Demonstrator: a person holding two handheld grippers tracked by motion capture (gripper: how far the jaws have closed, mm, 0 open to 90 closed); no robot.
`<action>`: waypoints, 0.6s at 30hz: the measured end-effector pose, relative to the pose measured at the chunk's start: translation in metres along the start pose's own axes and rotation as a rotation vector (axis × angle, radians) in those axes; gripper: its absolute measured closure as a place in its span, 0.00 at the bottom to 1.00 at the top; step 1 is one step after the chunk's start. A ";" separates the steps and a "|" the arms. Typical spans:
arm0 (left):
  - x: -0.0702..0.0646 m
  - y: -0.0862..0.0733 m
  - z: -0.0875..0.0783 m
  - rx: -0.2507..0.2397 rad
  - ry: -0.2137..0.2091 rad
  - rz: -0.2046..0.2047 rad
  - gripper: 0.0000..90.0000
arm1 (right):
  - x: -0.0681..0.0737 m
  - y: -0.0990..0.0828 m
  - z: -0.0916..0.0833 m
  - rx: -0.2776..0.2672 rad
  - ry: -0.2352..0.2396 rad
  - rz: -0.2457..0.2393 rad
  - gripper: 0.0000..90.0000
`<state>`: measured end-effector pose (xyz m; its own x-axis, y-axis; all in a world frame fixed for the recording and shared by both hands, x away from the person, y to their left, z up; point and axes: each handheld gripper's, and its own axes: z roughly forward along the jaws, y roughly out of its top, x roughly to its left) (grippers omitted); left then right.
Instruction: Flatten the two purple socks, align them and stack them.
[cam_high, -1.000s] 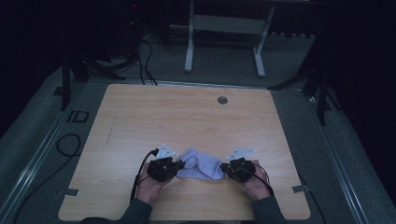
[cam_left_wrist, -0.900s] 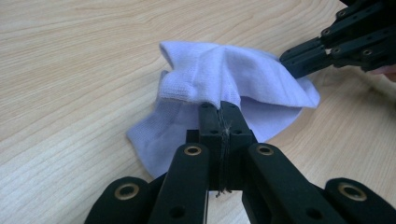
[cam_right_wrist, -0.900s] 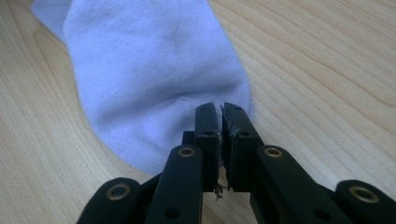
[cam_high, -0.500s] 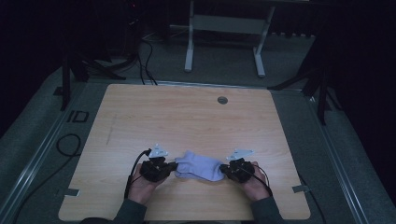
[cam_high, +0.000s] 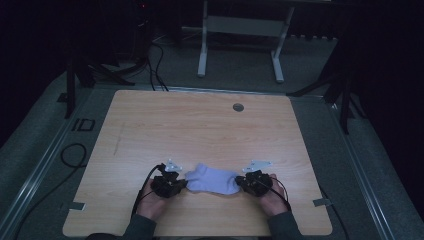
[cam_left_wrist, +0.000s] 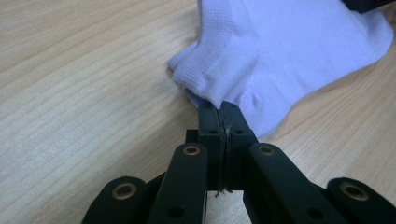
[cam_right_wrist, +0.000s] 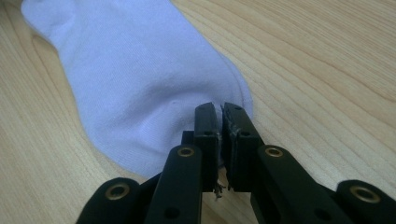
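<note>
While pinched: sock (cam_high: 212, 180) between claws

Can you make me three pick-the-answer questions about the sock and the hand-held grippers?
1. Where does the sock lie?
A. near the table's front edge, between both grippers
B. on the floor
C. by the round hole at the far edge

2. What colour is the sock?
A. red
B. white
C. black

3. How do the jaws of the left hand-held gripper stand?
A. wide open above the sock
B. shut on the sock's edge
C. shut on a cable

Answers:
1 A: in the high view it lies on the table between the left gripper and the right hand-held gripper.
2 B: all views show it white.
3 B: the left gripper view shows the jaws pressed together with fabric pinched at their tips.
</note>
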<state>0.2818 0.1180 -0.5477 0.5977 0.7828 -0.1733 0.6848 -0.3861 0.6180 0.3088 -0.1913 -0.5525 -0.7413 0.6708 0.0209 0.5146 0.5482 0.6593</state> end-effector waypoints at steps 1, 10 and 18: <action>0.001 -0.001 0.001 0.004 -0.006 -0.017 0.98 | 0.000 0.000 0.000 -0.001 -0.001 -0.001 0.94; 0.003 -0.001 -0.002 -0.021 -0.023 0.002 0.74 | -0.003 0.001 -0.001 -0.004 -0.032 -0.050 0.89; 0.011 -0.002 -0.004 -0.048 -0.014 -0.018 0.67 | -0.015 0.001 -0.007 -0.059 -0.094 -0.022 0.87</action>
<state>0.2849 0.1296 -0.5476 0.5912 0.7826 -0.1950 0.6752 -0.3481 0.6503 0.3170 -0.2043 -0.5473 -0.7069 0.7045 -0.0631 0.4705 0.5349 0.7017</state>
